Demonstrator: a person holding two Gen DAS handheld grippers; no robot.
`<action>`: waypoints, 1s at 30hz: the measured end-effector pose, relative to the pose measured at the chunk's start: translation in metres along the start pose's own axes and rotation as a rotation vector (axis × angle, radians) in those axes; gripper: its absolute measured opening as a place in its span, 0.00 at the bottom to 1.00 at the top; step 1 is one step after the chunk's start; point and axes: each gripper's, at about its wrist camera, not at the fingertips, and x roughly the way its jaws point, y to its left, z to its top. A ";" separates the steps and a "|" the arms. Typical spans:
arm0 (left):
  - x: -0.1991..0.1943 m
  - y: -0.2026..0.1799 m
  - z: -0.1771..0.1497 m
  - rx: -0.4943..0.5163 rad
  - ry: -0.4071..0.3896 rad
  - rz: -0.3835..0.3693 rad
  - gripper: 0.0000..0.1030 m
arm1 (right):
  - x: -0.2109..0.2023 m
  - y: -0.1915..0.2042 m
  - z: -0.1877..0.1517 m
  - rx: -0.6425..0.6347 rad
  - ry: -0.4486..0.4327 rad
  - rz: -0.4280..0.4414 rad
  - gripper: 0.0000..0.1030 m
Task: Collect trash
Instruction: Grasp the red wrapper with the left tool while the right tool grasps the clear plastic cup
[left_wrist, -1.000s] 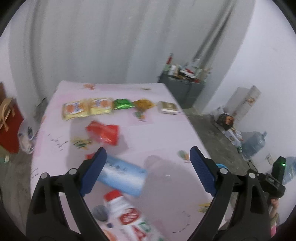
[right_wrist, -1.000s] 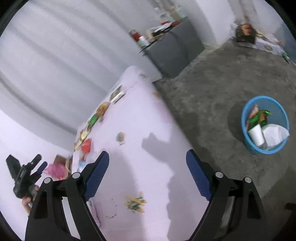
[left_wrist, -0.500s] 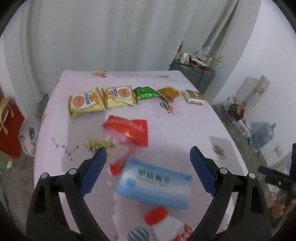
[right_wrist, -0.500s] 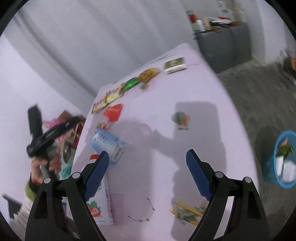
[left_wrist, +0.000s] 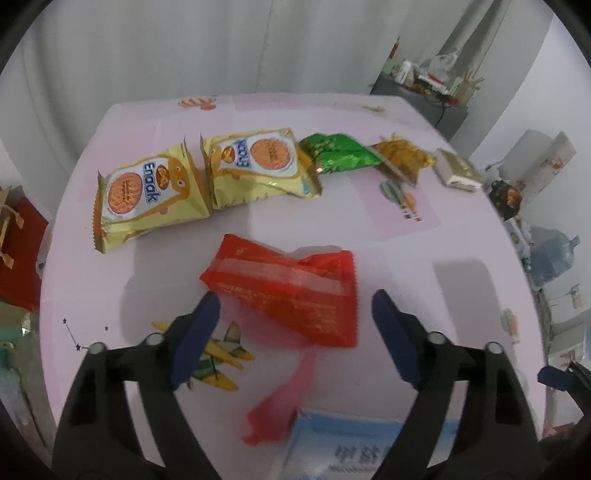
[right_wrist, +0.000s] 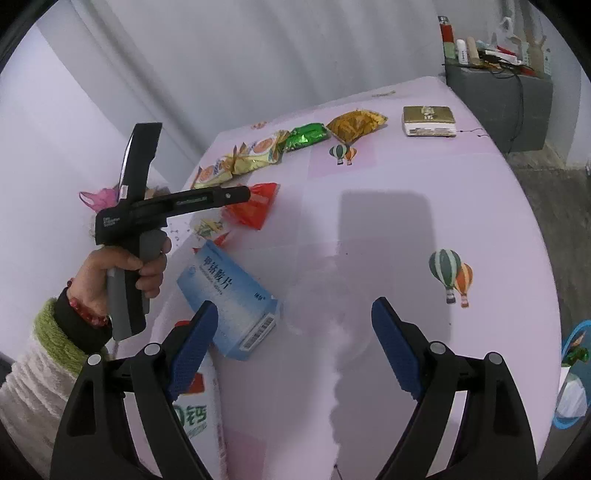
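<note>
A pink tablecloth (left_wrist: 461, 258) printed with hot-air balloons and small planes is covering the table and filling most of both views. On it, in the right wrist view, a white carton (right_wrist: 199, 406) with green characters, one reading 钙, is lying at the near left edge, partly behind the right gripper's left finger. Just beyond it a blue and white medicine box (right_wrist: 231, 299) with blue Chinese lettering and a barcode on its end flap is lying at a slant; in the left wrist view the same box (left_wrist: 354, 443) is showing at the near edge.

The left gripper (left_wrist: 295, 317) is hovering with its blue-padded jaws spread wide on either side of a red plastic wrapper (left_wrist: 288, 291), which is lying crumpled in the middle of the table, its fine print too small to read; whether the pads are touching it cannot be told. Along the far side a row is running left to right: two yellow snack packets marked "Enaak" (left_wrist: 147, 195), (left_wrist: 258, 166), a green foil packet (left_wrist: 340, 153), an orange-yellow packet (left_wrist: 402, 158) and a small gold-topped box (left_wrist: 456, 171).

The right gripper (right_wrist: 293, 339) is hanging wide open over bare cloth at the near side, holding nothing. At the right edge a blue trash basket (right_wrist: 572, 332) is standing on the floor with some litter inside.
</note>
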 end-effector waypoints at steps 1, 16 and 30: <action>0.005 0.001 0.000 -0.002 0.008 0.012 0.69 | 0.004 0.001 0.000 -0.003 0.005 0.000 0.80; 0.014 0.006 -0.004 0.032 -0.033 0.056 0.24 | 0.018 0.006 -0.002 -0.046 0.008 -0.027 0.80; -0.012 -0.010 -0.007 0.065 -0.097 0.053 0.03 | 0.017 0.011 -0.009 -0.132 -0.023 -0.060 0.80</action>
